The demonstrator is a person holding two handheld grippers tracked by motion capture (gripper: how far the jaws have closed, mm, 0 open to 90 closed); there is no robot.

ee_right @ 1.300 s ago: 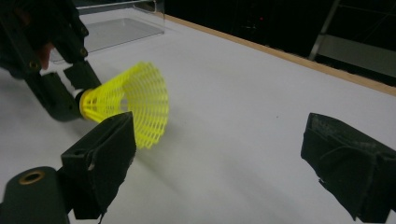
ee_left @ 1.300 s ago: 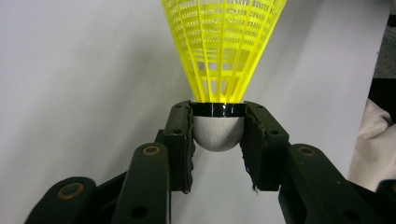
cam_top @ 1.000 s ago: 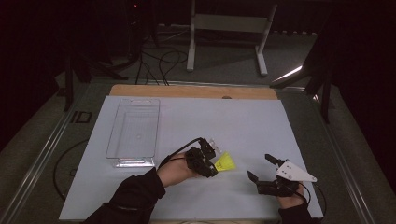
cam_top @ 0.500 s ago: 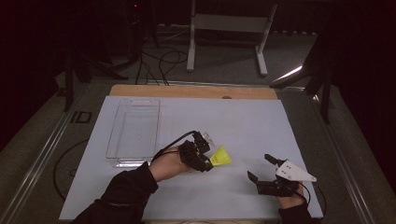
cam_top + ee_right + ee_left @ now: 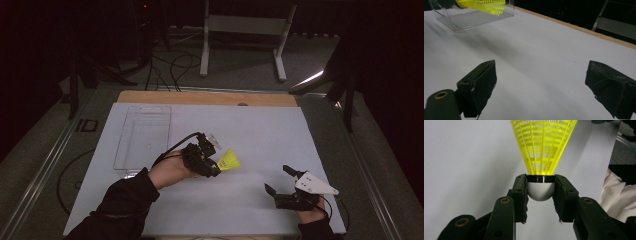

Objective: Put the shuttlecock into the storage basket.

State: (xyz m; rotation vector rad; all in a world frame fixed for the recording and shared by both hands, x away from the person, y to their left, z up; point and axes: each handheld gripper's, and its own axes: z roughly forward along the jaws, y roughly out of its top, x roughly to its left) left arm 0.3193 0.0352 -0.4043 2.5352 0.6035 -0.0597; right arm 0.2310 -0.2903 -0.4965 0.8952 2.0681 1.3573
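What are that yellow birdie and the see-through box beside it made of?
The yellow shuttlecock looks like moulded plastic: its skirt is a glossy open mesh, and its white rounded nose has a fine matte texture, perhaps foam or cork. The clear rectangular box looks like rigid transparent plastic.

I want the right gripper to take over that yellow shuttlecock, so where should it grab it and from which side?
Probably low on the yellow skirt of the shuttlecock, just above the black band, coming in from the skirt's open end. The left gripper is shut on the round white cork, so that part is taken. The mesh cone is narrowest and likely stiffest there. The right gripper is open and could close across it.
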